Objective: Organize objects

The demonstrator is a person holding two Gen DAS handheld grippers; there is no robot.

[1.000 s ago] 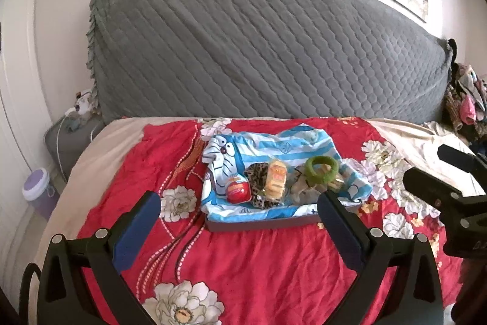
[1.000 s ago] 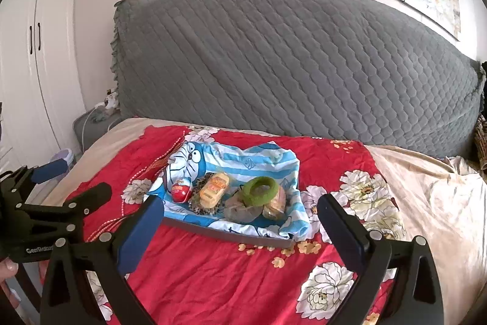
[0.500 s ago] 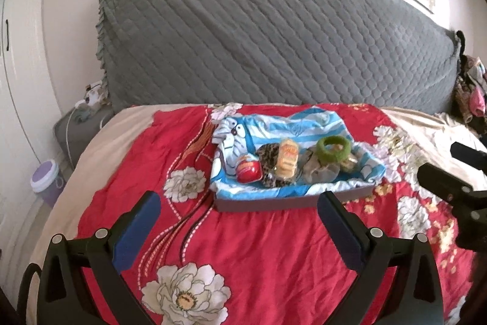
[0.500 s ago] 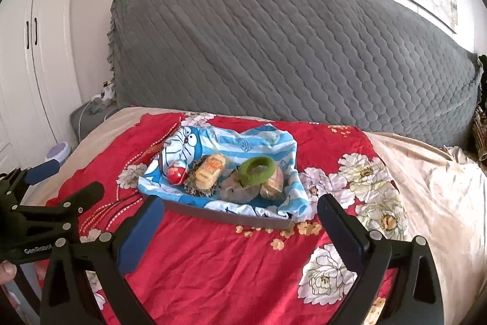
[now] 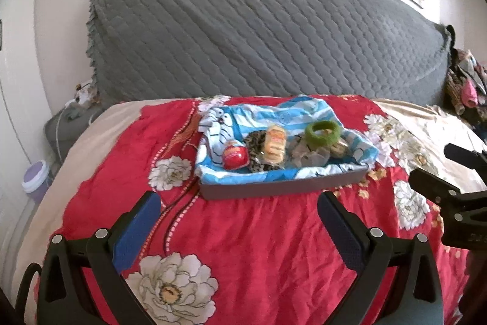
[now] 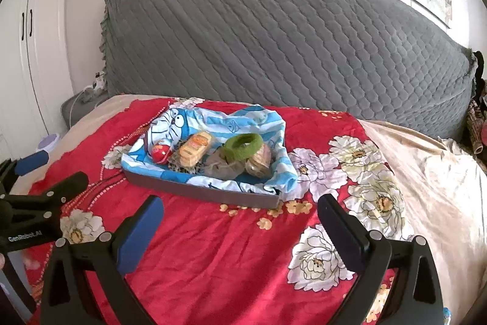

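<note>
Grey tray (image 5: 283, 190), cloth-lined, mid-bed: red ball (image 5: 234, 157), snack pack (image 5: 275, 143), green ring (image 5: 322, 133) crowded together. I hold left gripper (image 5: 239, 229) and right gripper (image 6: 240, 229) spread, empty. Risk: wide jaws nudging neighbours.

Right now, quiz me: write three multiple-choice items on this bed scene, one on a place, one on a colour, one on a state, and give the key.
1. Where does the tray sit?
A. on the red bedspread
B. on the floor
C. on the headboard

2. What colour is the ring in the tray?
A. purple
B. green
C. white

3. How do the left gripper and the right gripper stand?
A. both shut on snacks
B. one shut on the ring
C. both open, holding nothing

Key: 1 A, the tray rests on the flowered red cover; 2 B, the ring is green in both views; 3 C, each pair of fingers is spread wide with only bedspread between.
</note>
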